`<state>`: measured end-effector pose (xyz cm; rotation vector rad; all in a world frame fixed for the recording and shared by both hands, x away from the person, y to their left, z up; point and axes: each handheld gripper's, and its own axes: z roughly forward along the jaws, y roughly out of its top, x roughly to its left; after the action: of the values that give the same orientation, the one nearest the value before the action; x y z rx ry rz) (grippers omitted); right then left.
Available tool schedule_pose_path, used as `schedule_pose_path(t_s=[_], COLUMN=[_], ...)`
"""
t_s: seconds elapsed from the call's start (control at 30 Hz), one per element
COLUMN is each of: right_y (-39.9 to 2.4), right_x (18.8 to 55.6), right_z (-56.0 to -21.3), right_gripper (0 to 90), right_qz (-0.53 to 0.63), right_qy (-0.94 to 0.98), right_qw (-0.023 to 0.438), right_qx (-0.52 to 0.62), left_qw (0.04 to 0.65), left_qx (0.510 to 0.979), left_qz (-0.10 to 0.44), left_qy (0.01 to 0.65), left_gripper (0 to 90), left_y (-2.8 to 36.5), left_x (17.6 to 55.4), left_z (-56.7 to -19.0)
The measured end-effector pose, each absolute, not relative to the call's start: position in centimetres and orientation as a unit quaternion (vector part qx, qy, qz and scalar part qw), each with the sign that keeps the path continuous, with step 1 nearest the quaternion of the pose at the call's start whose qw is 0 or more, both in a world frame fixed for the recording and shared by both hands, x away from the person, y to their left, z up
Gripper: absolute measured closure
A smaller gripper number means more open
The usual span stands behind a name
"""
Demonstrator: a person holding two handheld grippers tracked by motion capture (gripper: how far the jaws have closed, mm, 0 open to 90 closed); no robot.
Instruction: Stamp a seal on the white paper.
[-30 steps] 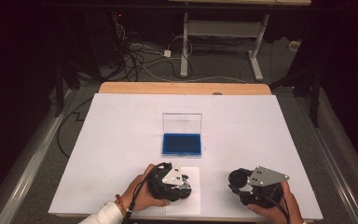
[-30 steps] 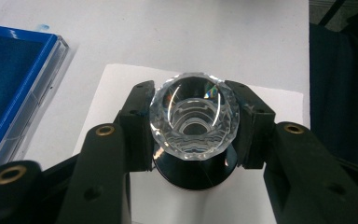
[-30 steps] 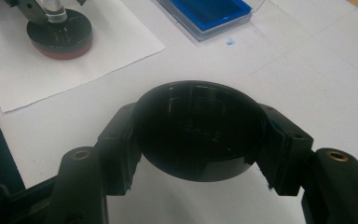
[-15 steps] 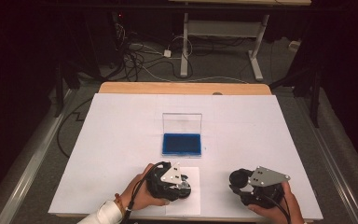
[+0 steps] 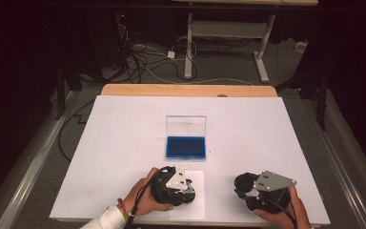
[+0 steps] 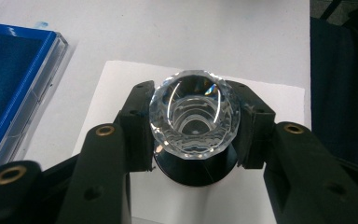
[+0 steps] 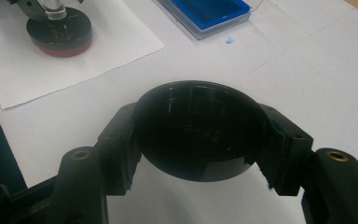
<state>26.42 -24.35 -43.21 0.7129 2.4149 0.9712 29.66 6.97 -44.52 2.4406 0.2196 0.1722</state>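
A stamp with a faceted clear crystal knob (image 6: 194,114) and a round black base stands on a white paper sheet (image 6: 265,93). My left gripper (image 6: 194,128) is shut on the knob, one jaw on each side. In the right gripper view the stamp (image 7: 59,29) shows a red underside resting on the paper (image 7: 74,65). My right gripper (image 7: 199,140) is shut on a round black cap (image 7: 199,126), held just above the white table. From above, the left gripper (image 5: 175,187) and the right gripper (image 5: 249,187) sit near the front edge, each in a hand.
A blue ink pad (image 5: 186,147) lies in a clear case with its lid raised, at the middle of the white table (image 5: 124,143). A small blue smear (image 7: 229,40) marks the table beside it. Beyond the table are cables and desk legs on the floor.
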Motion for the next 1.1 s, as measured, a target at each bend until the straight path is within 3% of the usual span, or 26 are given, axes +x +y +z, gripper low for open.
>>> schedule_pose_path(t_s=[1.1], right_y=[-24.35], right_x=[26.39], right_z=[-43.16], right_gripper=[38.7], right_qz=[0.352], right_qy=[0.874], right_qw=[0.218], right_qx=[0.254], left_qw=[0.332], left_qx=[0.937], left_qz=[0.06], left_qy=[0.093], left_gripper=[54.1], left_y=[6.92], left_x=[29.75], left_z=[-44.21])
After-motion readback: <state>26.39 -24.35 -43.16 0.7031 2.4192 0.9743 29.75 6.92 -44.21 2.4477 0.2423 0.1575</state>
